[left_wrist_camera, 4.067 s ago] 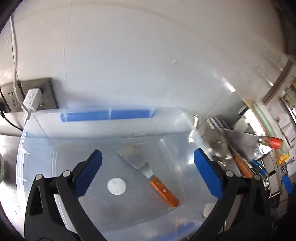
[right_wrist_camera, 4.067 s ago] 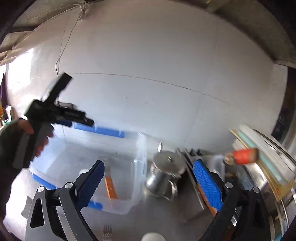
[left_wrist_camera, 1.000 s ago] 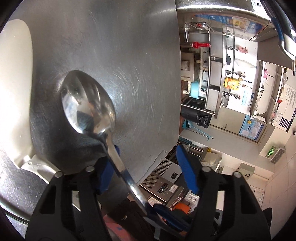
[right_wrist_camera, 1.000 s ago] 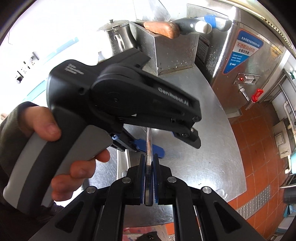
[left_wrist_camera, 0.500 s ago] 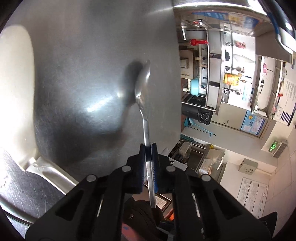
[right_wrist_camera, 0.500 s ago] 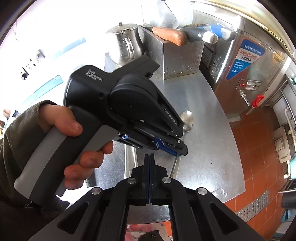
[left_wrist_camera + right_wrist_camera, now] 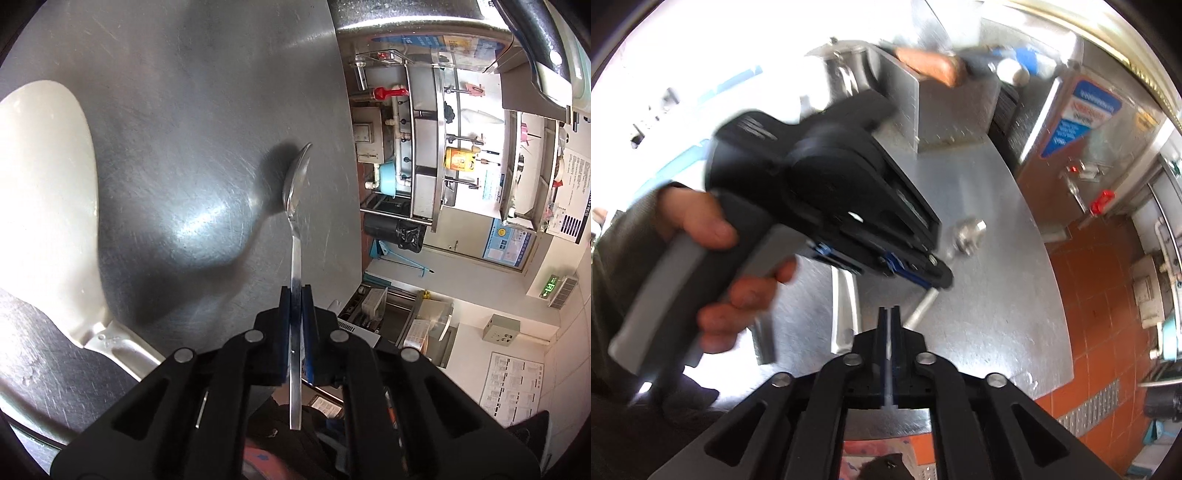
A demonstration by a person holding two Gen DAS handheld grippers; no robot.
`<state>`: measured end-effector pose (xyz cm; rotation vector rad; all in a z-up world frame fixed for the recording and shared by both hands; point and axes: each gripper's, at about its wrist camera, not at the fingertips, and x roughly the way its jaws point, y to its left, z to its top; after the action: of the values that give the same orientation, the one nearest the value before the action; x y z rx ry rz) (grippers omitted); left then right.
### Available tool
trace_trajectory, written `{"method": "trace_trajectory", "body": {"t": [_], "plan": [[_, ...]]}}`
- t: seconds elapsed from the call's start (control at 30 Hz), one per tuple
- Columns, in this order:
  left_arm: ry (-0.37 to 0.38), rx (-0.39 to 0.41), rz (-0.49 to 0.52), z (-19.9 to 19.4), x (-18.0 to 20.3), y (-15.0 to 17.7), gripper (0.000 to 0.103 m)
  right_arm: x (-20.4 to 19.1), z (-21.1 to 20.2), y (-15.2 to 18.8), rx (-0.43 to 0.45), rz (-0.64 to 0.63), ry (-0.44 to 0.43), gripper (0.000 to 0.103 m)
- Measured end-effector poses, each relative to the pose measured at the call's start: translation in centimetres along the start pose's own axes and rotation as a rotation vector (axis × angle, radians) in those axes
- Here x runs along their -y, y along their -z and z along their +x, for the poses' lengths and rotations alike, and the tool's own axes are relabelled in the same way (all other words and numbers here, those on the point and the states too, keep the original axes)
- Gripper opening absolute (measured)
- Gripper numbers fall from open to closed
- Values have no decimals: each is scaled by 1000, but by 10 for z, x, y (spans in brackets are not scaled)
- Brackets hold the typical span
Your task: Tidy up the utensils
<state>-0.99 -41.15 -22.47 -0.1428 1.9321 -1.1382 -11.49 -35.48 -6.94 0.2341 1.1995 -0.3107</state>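
A steel spoon (image 7: 297, 181) sticks out of my left gripper (image 7: 295, 295), which is shut on its handle. The bowl stands edge-on just above the steel table (image 7: 184, 110). In the right wrist view a hand holds the left gripper (image 7: 938, 277), and the spoon (image 7: 966, 232) points away from it toward the table's right side. My right gripper (image 7: 888, 317) hangs close behind the spoon's handle end. Its jaws are opening, a thin slit shows, and nothing is between them.
A white rice paddle (image 7: 44, 206) lies on the table at the left; its handle (image 7: 846, 314) runs under the left gripper. A steel pot (image 7: 842, 74) and a steel knife box (image 7: 897, 103) stand at the back. The table edge (image 7: 1052, 277) drops to orange floor tiles.
A second ago the right gripper held the spoon's handle between the open left jaws. The left then shut on it, the spoon turned edge-on, and the right let go and now parts slightly.
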Motion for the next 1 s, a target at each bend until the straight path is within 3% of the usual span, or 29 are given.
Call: {"method": "trace_trajectory", "body": {"t": [0.23, 0.33, 0.4, 0.57, 0.77, 1.0], "plan": [[-14, -7, 11, 1, 4, -4, 5, 15, 16, 4, -43, 68, 2, 65], [-10, -6, 9, 4, 5, -4, 5, 16, 16, 6, -37, 77, -9, 71], [-3, -3, 9, 3, 5, -3, 5, 19, 18, 7, -42, 90, -24, 82], [21, 12, 14, -1, 1, -3, 5, 29, 31, 7, -56, 149, -132, 83], [24, 18, 19, -4, -1, -2, 5, 33, 59, 2, -69, 196, -139, 81], [32, 6, 16, 0, -1, -3, 5, 33, 74, 4, -91, 218, -137, 61]]}}
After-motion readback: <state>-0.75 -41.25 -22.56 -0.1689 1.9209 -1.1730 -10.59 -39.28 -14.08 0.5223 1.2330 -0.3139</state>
